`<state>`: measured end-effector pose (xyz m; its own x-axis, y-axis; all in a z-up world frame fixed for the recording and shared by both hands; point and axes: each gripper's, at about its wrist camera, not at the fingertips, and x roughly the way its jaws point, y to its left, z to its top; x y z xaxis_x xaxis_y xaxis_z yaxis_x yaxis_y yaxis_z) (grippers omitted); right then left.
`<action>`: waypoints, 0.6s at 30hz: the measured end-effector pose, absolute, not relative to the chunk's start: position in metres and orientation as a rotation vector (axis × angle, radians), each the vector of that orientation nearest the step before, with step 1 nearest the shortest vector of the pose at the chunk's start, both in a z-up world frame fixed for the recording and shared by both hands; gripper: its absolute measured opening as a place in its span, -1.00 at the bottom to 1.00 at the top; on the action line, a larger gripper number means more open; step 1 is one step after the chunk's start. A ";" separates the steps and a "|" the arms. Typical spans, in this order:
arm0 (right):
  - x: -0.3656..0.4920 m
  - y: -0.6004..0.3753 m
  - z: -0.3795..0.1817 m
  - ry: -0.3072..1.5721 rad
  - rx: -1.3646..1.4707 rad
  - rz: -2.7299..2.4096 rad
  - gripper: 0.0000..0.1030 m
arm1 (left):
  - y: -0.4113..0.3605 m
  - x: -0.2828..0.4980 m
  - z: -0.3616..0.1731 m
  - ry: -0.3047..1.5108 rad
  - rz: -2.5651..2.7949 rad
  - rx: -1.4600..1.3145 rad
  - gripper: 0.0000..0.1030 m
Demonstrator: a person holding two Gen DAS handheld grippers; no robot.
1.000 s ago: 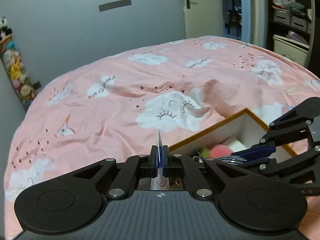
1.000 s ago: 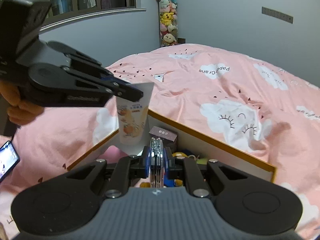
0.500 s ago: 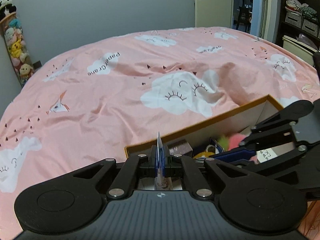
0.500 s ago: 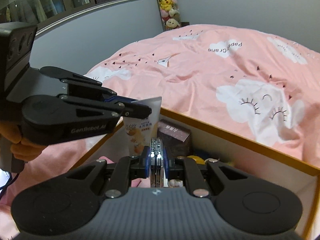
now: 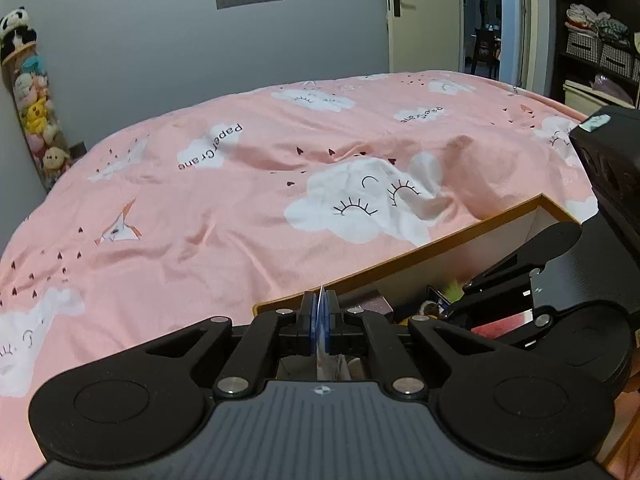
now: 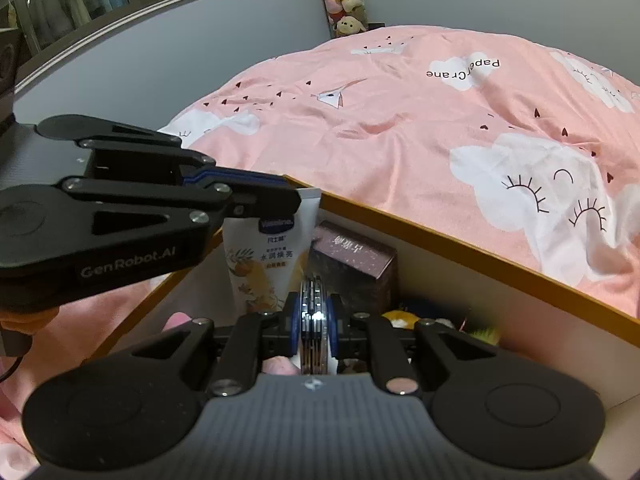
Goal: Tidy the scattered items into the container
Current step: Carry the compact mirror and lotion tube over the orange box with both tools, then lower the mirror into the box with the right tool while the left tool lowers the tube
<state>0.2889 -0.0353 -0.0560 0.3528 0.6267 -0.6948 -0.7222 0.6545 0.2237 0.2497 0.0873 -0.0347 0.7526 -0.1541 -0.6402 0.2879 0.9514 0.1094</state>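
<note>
**Both grippers over the open box on the bed**

A shallow rectangular box with white walls and a mustard-yellow rim (image 6: 460, 236) sits on the pink cloud-print bedcover (image 5: 240, 208).

The left gripper (image 6: 280, 200) reaches over the box's near-left corner. Its jaws are pinched tight on the flat crimped end of a soft white plastic hand-cream tube (image 6: 264, 264). The tube has a blue brand badge and a yellow floral print, and it hangs upright inside the box, close to the left wall.

Just beside the tube stands a dark purple speckled carton (image 6: 356, 264), against the far wall.

The right gripper (image 6: 314, 320) points down into the box, jaws closed on a thin stack of shiny silver metal pieces (image 6: 313, 304).

Small yellow and green oddments lie on the box floor, too hidden to name.
</note>
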 end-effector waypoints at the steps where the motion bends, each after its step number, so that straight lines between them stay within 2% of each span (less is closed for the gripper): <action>1: 0.290 -0.034 -0.057 0.846 -0.133 0.865 -0.71 | 0.085 0.249 -0.036 0.669 -0.245 0.225 -0.92; 11: 0.292 -0.034 -0.063 0.884 -0.136 0.827 -0.71 | 0.084 0.256 -0.034 0.800 -0.263 0.237 -0.91; 18: 0.291 -0.036 -0.062 0.873 -0.126 0.828 -0.71 | 0.079 0.244 -0.032 0.687 -0.265 0.257 -0.92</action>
